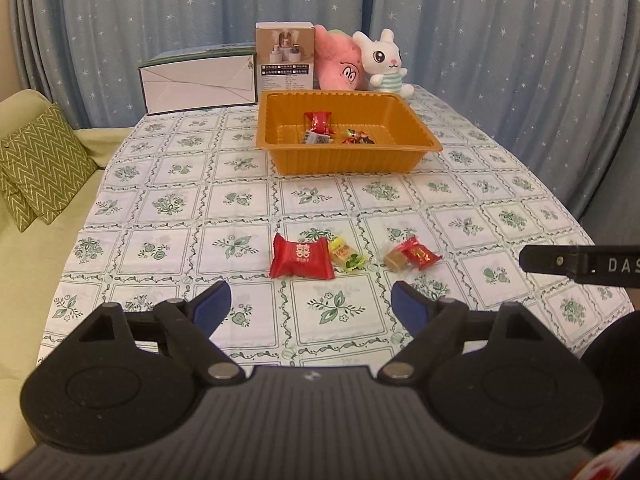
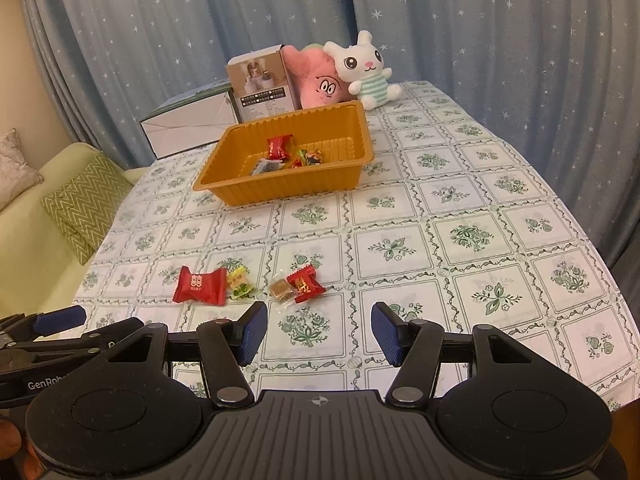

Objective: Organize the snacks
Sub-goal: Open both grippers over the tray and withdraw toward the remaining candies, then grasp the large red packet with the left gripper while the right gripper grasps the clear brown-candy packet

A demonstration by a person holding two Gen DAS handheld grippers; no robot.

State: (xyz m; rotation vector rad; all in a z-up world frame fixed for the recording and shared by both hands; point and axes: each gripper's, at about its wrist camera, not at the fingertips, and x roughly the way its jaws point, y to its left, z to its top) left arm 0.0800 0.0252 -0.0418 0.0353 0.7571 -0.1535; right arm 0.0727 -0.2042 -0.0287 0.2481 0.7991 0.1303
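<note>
On the flowered tablecloth lie a large red packet (image 1: 301, 257) (image 2: 199, 286), a yellow-green candy (image 1: 346, 257) (image 2: 239, 283), a brown candy in clear wrap (image 1: 394, 259) (image 2: 280, 289) and a small red candy (image 1: 420, 255) (image 2: 306, 283). Farther back, the orange tray (image 1: 348, 158) (image 2: 280, 192) holds several wrapped snacks, among them a red one (image 1: 319, 122). My left gripper (image 1: 311, 294) hovers open just short of the red packet, nothing between its pads. Beside it my right gripper (image 2: 319, 316) is open and empty, near the small red candy.
Behind the tray stand a white box (image 1: 200, 84), a small product box (image 1: 285, 56), a pink plush (image 1: 340, 66) and a white bunny plush (image 1: 386, 64). A pale sofa with a green zigzag cushion (image 1: 40, 164) borders the table's left edge. Starred curtains hang behind.
</note>
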